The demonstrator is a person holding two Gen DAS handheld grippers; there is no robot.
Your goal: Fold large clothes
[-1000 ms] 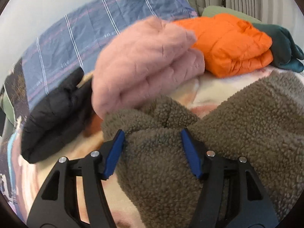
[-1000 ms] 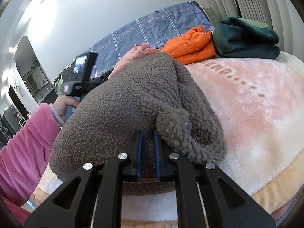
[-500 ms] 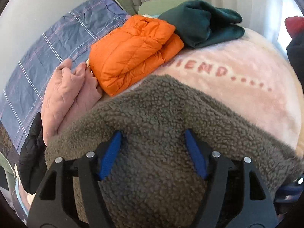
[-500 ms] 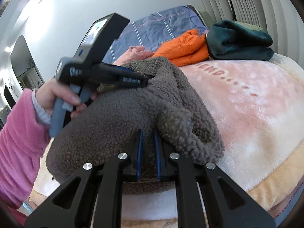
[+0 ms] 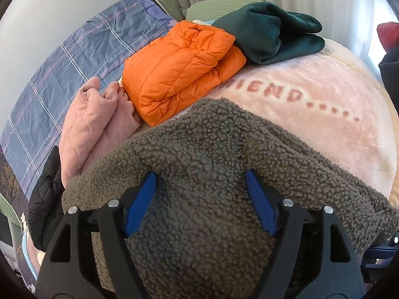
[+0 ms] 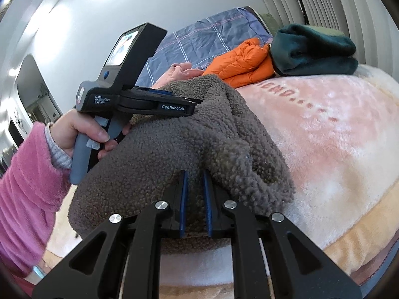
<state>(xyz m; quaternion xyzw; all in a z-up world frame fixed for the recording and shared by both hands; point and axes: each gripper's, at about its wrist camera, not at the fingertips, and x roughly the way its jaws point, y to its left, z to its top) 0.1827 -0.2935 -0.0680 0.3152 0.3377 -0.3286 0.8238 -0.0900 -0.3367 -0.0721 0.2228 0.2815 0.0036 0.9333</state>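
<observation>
The left gripper has its jaws wide apart and opening; the grey-brown fleece fills the space between the blue pads, whose tips sink into the pile, but whether the pads press on it cannot be told. Seen from the right wrist, the same gripper lies nearly level on top of the fleece, its tip buried in a raised fold, with a hand in a pink sleeve around its grey handle at 9 o'clock. The right gripper has its jaws drawn almost together, clamped on a thin edge of the fleece that runs between its pads; a rolled lump of the same cloth sits just beyond the tips at 1 o'clock. The fleece lies bunched in a mound on the near part of the bed, over a pink blanket with reddish lettering. In the left wrist view, beyond the fleece at 12 o'clock, a folded orange jacket rests on the blanket, touching a folded dark green garment at 1 o'clock. A folded pink garment lies at 10 o'clock, touching the orange jacket and partly under the fleece edge, and a black quilted piece sits at 9 o'clock beside it. A blue checked quilt runs behind them along the wall.
</observation>
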